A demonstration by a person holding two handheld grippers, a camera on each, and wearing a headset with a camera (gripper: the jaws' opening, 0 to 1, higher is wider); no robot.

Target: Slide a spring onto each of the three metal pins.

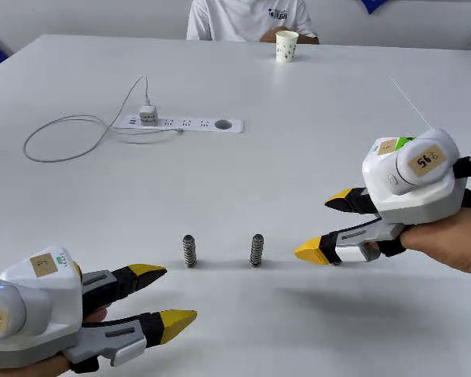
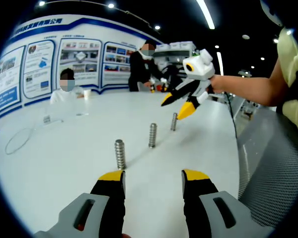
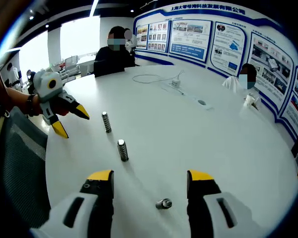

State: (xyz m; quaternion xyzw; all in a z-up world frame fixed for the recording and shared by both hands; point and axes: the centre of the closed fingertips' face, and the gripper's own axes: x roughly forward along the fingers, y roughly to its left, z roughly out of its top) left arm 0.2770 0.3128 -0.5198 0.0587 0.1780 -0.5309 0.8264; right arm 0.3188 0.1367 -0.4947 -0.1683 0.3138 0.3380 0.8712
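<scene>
Right gripper (image 1: pixel 326 225): jaws gaping wide, carrying nothing, hovering low over the right side of the white table (image 1: pixel 314 141).
Third pin (image 3: pixel 164 203): sitting inside the jaw gap, back of the yellow tips, and showing end-on, so its long axis is standing upright.
Its spring: looking ribbed in the left gripper view, but too small to be sure.
Row: running left from that gripper to the middle pin (image 1: pixel 257 250) and the left pin (image 1: pixel 189 250), both standing upright and wearing springs.
Left gripper (image 1: pixel 162 295): also gaping and empty, waiting near-left, well apart from the third pin.
Nearer hand: the right, as I'm judging it.
</scene>
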